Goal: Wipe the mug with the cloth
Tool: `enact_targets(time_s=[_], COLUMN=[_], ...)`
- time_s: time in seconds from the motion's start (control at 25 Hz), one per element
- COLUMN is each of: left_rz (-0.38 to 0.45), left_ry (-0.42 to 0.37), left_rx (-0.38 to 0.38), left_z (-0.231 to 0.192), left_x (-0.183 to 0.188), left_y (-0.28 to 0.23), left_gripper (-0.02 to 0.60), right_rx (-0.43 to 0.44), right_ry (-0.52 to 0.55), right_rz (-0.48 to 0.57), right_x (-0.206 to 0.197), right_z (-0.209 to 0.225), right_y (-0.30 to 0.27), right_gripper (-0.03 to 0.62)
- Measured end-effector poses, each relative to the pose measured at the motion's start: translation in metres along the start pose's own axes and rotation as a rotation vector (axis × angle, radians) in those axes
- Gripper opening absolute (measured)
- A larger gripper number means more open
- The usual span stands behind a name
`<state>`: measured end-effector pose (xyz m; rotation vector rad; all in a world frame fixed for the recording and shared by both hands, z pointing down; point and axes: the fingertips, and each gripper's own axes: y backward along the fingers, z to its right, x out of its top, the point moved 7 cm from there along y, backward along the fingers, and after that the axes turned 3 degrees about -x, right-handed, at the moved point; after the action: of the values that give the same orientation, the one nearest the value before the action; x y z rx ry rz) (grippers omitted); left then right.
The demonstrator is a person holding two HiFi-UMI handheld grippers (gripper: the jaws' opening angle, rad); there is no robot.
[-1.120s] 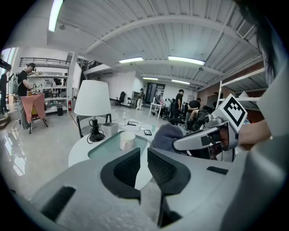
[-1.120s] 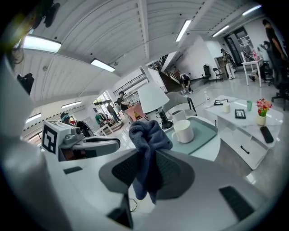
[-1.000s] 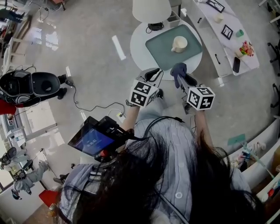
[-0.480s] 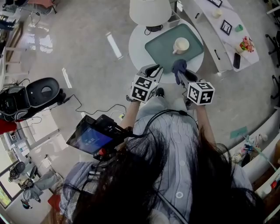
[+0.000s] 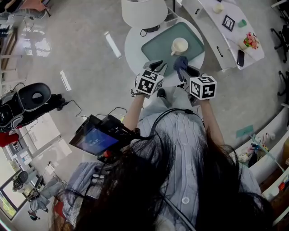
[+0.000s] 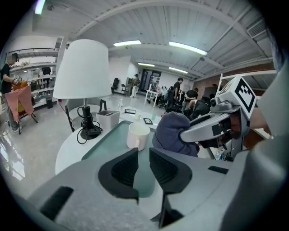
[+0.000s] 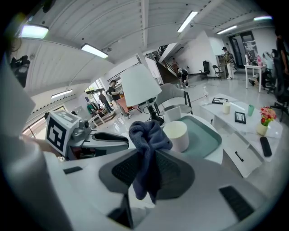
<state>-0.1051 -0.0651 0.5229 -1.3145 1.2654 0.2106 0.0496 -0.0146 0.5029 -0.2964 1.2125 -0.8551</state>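
A cream mug [image 5: 179, 45] stands upright on a teal tray [image 5: 158, 45] on a round white table [image 5: 132, 45]. My right gripper [image 5: 186, 71] is shut on a dark blue cloth [image 5: 181, 62], which bunches above the jaws and hangs below them [image 7: 148, 149]. The cloth sits just short of the mug [image 7: 177, 134]. My left gripper [image 5: 157, 67] hovers at the tray's near edge, left of the cloth. Its jaws [image 6: 143, 155] have just been opening and stand a narrow gap apart with nothing between them. The mug [image 6: 137, 135] lies ahead of them, its handle toward me.
A white lamp [image 5: 144, 11] with a black base and cable [image 6: 88, 131] stands at the table's far left. A long white bench [image 5: 226, 27] to the right carries picture frames, flowers and a phone. A small white box [image 6: 107, 119] sits behind the tray. People stand in the background.
Both grippers have moved forward and down toward the table, closer to the mug. The cloth stays in the right gripper.
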Motion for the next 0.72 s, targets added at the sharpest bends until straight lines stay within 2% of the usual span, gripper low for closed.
enact_targets(time_s=[0.24,0.48,0.72], left_rz=[-0.076,-0.14,-0.168], left_ry=[-0.023,-0.012,-0.015], left_rx=[0.028,0.037,0.04], left_z=[-0.012,-0.019,-0.023], left_x=[-0.001,-0.009,-0.003], left_y=[-0.034,-0.066,-0.086], left_gripper=[0.064,0.064,0.064], right_rx=[0.043,0.076,0.116], right_ry=[0.086,0.185,0.262], right_rz=[-0.054,-0.142,-0.213], right_x=[0.006,0.001,-0.001], right_z=[0.019,0.04,0.046], right_y=[-0.019,-0.039,-0.057], right_gripper=[0.107,0.107,0.107])
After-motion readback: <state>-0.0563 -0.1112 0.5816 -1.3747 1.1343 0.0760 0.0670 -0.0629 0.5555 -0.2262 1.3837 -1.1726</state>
